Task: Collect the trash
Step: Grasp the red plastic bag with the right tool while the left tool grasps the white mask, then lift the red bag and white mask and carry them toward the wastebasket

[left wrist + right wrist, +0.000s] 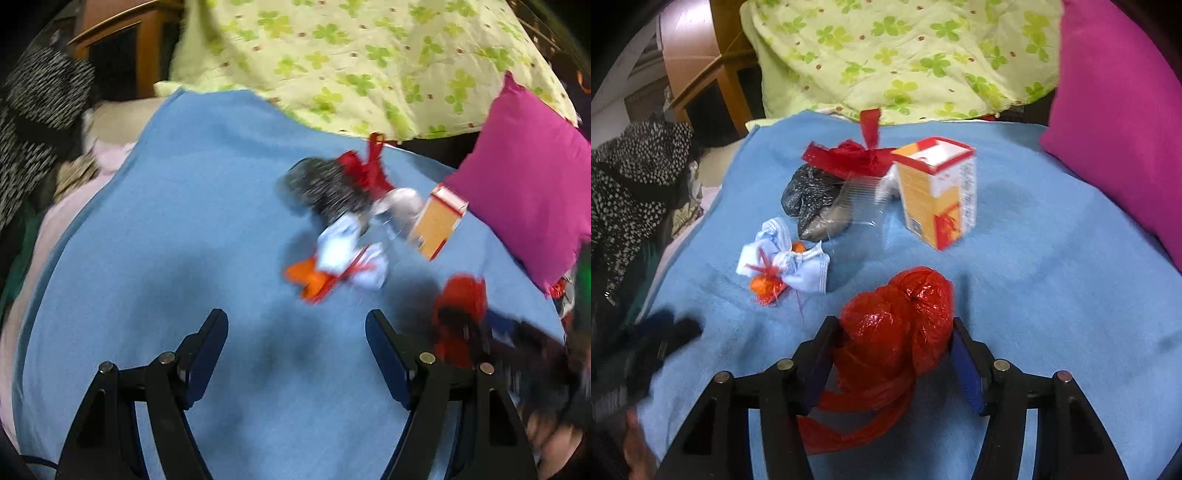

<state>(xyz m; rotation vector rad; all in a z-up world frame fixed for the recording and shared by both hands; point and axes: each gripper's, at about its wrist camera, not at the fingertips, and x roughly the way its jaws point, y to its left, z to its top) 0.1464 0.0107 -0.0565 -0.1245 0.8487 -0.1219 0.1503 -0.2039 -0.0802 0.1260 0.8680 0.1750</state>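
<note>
**Red bag caught in our right claw on the blue blanket**

We are working over a blue blanket (1052, 258) spread on what looks like a bed, and we are reading the right wrist view from left to right. At the far left edge our left claw (661, 339) is showing only as a dark blur; in its own view this claw (297, 341) is hanging wide open above bare blanket, with nothing between its fingers. Next, a crumpled white mask (783, 258) with an orange scrap (766, 286) is lying on the blanket. Behind it a black plastic bag (812, 201) is lying beside a red ribbon (849, 157) and a clear comb (858, 195). Right of those, a yellow and red carton (936, 192) is standing upright. In front, the red plastic bag (897, 317) is sitting between the fingers of our right claw (892, 334), which is pressing on it from both sides, its loose handles trailing back toward us. At the far right a magenta pillow (1115, 110) is leaning up, and a clover-print quilt (905, 55) is lying behind everything.
</note>
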